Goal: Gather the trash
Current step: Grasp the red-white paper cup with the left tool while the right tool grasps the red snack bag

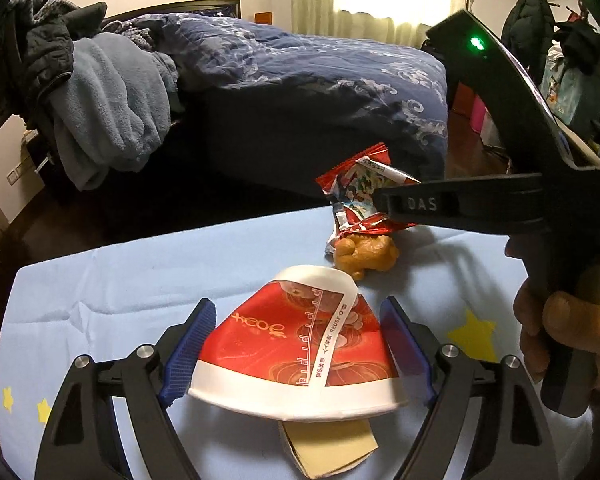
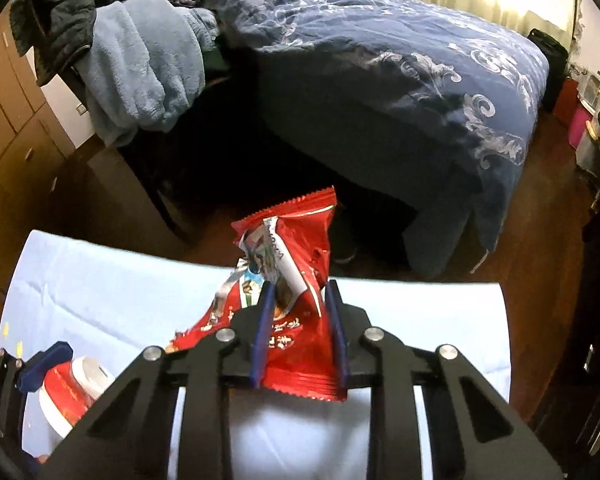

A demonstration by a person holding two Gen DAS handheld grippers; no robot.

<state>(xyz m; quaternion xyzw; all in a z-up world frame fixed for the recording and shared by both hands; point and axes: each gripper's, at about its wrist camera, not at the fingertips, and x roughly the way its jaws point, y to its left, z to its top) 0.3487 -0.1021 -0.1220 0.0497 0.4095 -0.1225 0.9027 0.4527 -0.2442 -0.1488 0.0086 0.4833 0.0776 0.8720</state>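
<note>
At lower centre, the left gripper brackets a tipped red-and-white paper cup without visibly squeezing — seemingly a receptacle — while the right gripper pinches a crinkled red foil snack wrapper above the pale-blue tablecloth.

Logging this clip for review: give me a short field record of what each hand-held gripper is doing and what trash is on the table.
surface: table with light blue cloth
left hand-held gripper: open, pads either side of the flattened red paper cup
right hand-held gripper: shut on red snack wrapper, lifted above the cloth
other items: brown lump beyond the cup; tan cardboard piece under the cup's near edge
background: bed with blue quilt
</note>
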